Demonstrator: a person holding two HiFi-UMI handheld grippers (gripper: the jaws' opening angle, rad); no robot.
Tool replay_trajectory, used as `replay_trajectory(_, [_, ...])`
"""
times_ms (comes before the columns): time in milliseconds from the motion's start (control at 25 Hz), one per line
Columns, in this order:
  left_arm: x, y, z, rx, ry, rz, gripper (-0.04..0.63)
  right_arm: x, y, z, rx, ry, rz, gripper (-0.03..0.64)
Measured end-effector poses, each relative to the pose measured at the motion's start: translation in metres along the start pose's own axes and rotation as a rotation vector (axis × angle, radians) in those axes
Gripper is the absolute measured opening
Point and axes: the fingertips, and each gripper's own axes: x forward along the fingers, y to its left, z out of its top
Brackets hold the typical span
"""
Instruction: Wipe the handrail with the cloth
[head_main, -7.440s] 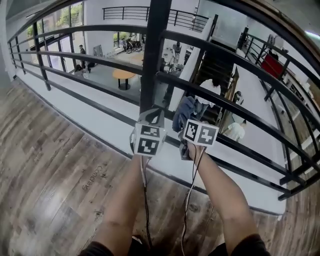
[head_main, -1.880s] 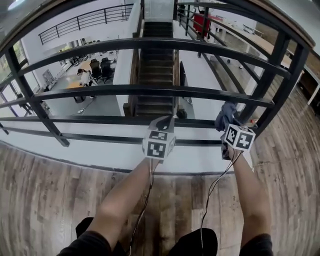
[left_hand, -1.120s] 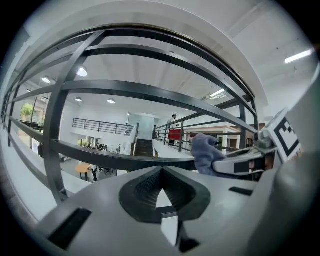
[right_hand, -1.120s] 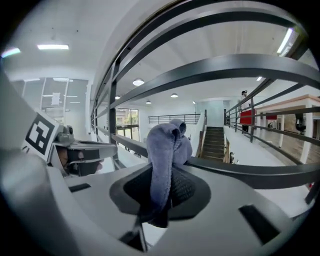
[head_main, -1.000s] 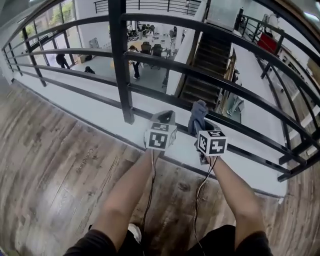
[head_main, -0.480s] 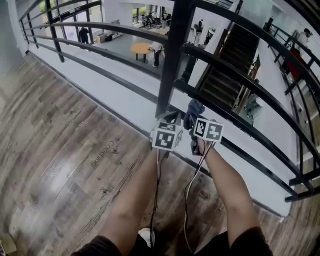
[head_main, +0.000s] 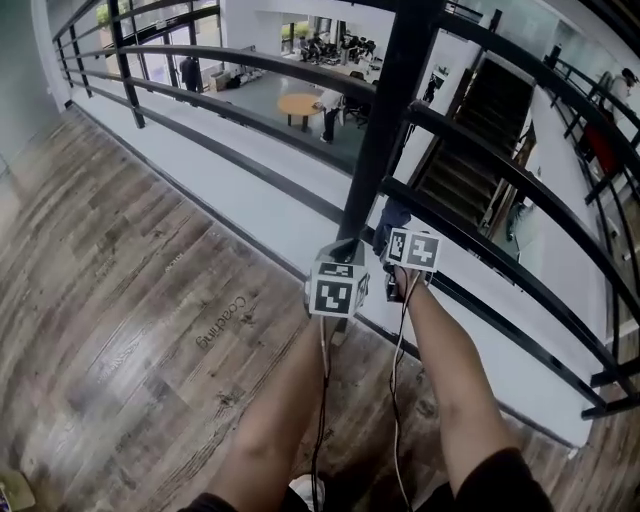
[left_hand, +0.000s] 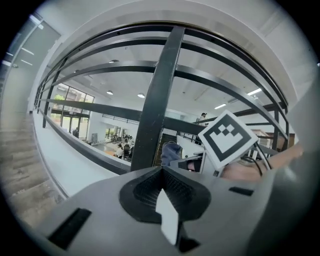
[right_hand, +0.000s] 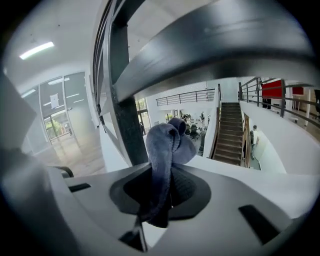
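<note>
A black metal handrail (head_main: 470, 135) with several horizontal bars and a thick upright post (head_main: 385, 130) runs across the head view. My right gripper (head_main: 392, 222) is shut on a blue-grey cloth (right_hand: 167, 145), which bunches up out of its jaws just right of the post's foot and close under a rail bar (right_hand: 210, 45). The cloth (head_main: 390, 215) shows as a small dark-blue wad beside the post. My left gripper (head_main: 345, 250) is shut with nothing in it, held low beside the right one, facing the post (left_hand: 160, 100).
Wood-plank floor (head_main: 130, 290) spreads to the left and below. Beyond the railing lies a white ledge (head_main: 260, 190), then a drop to a lower floor with a round table (head_main: 300, 103), people and a dark staircase (head_main: 470, 140).
The view has swung along the railing, so the upright post now stands right behind both grippers. The right gripper still holds the cloth; both grippers stay close together.
</note>
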Motion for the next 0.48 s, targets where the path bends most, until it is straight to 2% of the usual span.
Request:
replay_trajectory(160, [0.005, 0.010, -0.006, 0.000, 0.013, 0.017, 0.003, 0.018, 0.009, -0.015, -0.037, 0.079, -0.027, 0.078])
replay_trajectory(360, [0.018, -0.008, -0.007, -0.012, 0.020, -0.002, 0.003, 0.012, -0.003, -0.018, -0.136, 0.112, -0.101, 0.078])
replay_trajectory(480, [0.026, -0.026, -0.009, 0.003, 0.033, -0.016, 0.003, 0.005, -0.015, -0.019, -0.117, 0.112, -0.069, 0.078])
